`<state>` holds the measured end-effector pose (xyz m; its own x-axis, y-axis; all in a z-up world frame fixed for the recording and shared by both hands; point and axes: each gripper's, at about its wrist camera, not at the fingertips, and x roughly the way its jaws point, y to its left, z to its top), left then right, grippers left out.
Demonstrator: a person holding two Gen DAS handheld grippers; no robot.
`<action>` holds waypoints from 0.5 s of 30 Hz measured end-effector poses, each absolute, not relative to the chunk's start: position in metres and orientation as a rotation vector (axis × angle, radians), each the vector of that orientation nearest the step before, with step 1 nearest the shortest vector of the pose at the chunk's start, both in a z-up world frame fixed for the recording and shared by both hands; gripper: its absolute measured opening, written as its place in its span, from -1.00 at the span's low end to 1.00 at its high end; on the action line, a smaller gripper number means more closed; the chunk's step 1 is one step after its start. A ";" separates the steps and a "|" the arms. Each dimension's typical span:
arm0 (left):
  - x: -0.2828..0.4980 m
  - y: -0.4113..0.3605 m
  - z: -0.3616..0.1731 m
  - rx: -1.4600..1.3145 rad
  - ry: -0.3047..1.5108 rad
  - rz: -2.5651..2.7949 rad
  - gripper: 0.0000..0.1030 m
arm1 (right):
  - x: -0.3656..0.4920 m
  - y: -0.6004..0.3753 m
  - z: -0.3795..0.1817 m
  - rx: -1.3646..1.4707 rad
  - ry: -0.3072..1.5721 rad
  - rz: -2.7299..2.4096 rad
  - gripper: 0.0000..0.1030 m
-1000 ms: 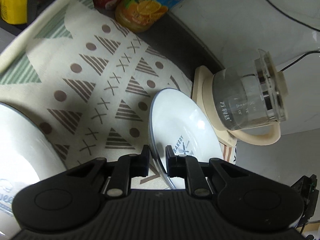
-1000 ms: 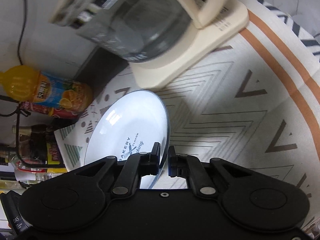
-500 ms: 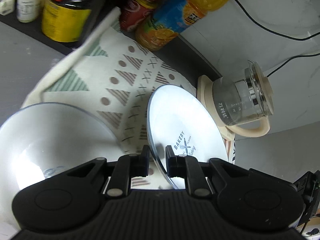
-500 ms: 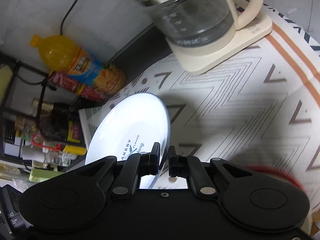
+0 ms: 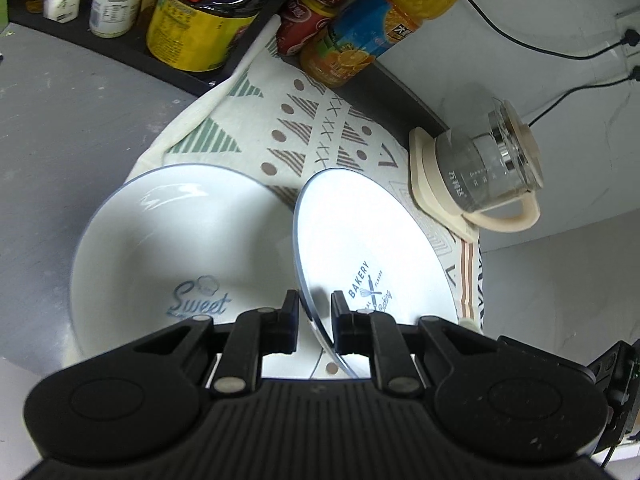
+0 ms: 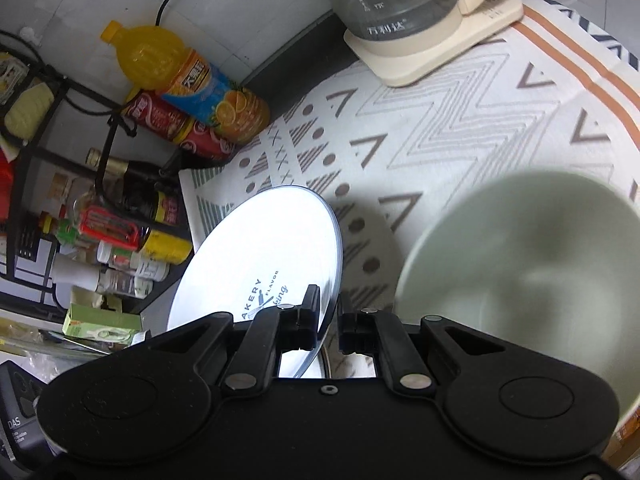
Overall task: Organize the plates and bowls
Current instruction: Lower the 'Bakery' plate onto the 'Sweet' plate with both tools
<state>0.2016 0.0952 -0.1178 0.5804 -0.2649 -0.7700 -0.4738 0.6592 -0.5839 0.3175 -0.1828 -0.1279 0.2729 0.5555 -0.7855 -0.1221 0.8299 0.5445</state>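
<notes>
Both grippers hold one white plate printed "BAKERY" by opposite sides of its rim, lifted above the patterned cloth. In the left wrist view my left gripper point(image 5: 315, 312) is shut on the near rim of the plate point(image 5: 360, 240); a larger white bowl point(image 5: 168, 248) marked "Sweet" lies just left of it on the cloth. In the right wrist view my right gripper point(image 6: 329, 312) is shut on the plate's point(image 6: 260, 248) right rim, and a pale green bowl point(image 6: 528, 264) sits close at the right.
A glass kettle point(image 5: 484, 176) on a cream base stands at the far right of the cloth point(image 5: 320, 136). An orange juice bottle point(image 6: 188, 80), red cans and a rack of jars and sauce bottles point(image 6: 120, 216) line the back left. Cables point(image 5: 540, 48) run along the wall.
Both grippers have drawn back and risen with the plate, away from the kettle. The "Sweet" bowl has come fully into the left view and the green bowl into the right view.
</notes>
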 end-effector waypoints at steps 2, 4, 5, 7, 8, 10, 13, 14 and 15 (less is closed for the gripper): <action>0.196 0.097 -0.116 -0.871 0.979 0.139 -0.73 | 0.308 -0.183 -0.128 0.421 1.214 0.471 -0.83; 0.190 0.098 -0.115 -0.866 0.982 0.136 -0.73 | 0.299 -0.183 -0.128 0.424 1.212 0.468 -0.83; 0.187 0.099 -0.115 -0.863 0.984 0.135 -0.73 | 0.295 -0.182 -0.128 0.424 1.211 0.466 -0.83; 0.183 0.102 -0.115 -0.860 0.988 0.133 -0.73 | 0.287 -0.181 -0.128 0.421 1.207 0.463 -0.83; 0.180 0.103 -0.115 -0.858 0.990 0.133 -0.73 | 0.284 -0.180 -0.128 0.418 1.206 0.462 -0.83; 0.175 0.105 -0.116 -0.854 0.995 0.135 -0.73 | 0.277 -0.178 -0.127 0.409 1.202 0.459 -0.83; 0.167 0.109 -0.119 -0.849 1.004 0.137 -0.73 | 0.266 -0.174 -0.129 0.396 1.200 0.455 -0.82; 0.164 0.110 -0.120 -0.848 1.007 0.138 -0.73 | 0.263 -0.173 -0.130 0.394 1.200 0.455 -0.82; 0.161 0.112 -0.122 -0.849 1.011 0.140 -0.73 | 0.260 -0.172 -0.131 0.391 1.201 0.454 -0.82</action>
